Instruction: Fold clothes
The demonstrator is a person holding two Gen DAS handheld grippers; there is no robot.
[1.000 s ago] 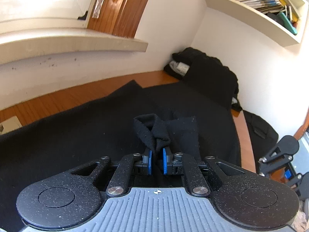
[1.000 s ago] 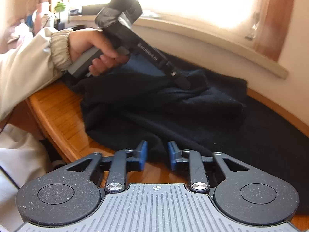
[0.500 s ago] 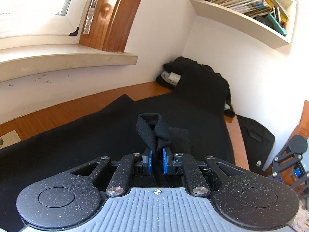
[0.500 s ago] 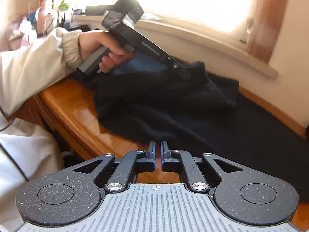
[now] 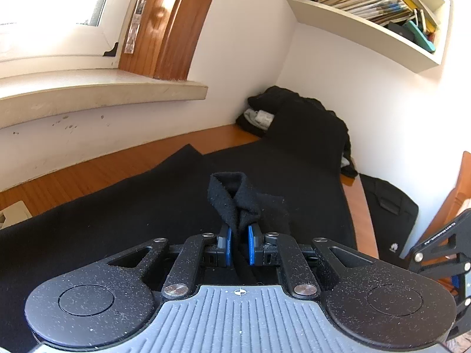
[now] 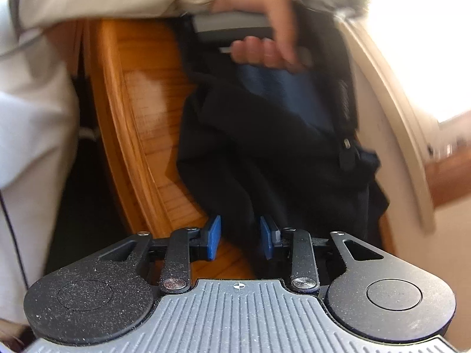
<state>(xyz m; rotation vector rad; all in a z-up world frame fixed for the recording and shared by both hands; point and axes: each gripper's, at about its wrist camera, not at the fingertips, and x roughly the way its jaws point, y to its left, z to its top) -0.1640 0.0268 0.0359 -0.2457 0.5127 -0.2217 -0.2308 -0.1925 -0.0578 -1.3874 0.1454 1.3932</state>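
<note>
L gripper: fingers clamped on a bunched edge of the black garment, which lies across the counter. R gripper: fingers opening, nothing pinched, cloth edge just beyond. Fabric soft, limp, light; I judge hem/corner the best grab.

Right gripper jaws opening, blue pads apart, dark garment edge between them, not pinched; garment heaped near wooden table edge; person's hand grips left gripper handle above; picture blurred
</note>
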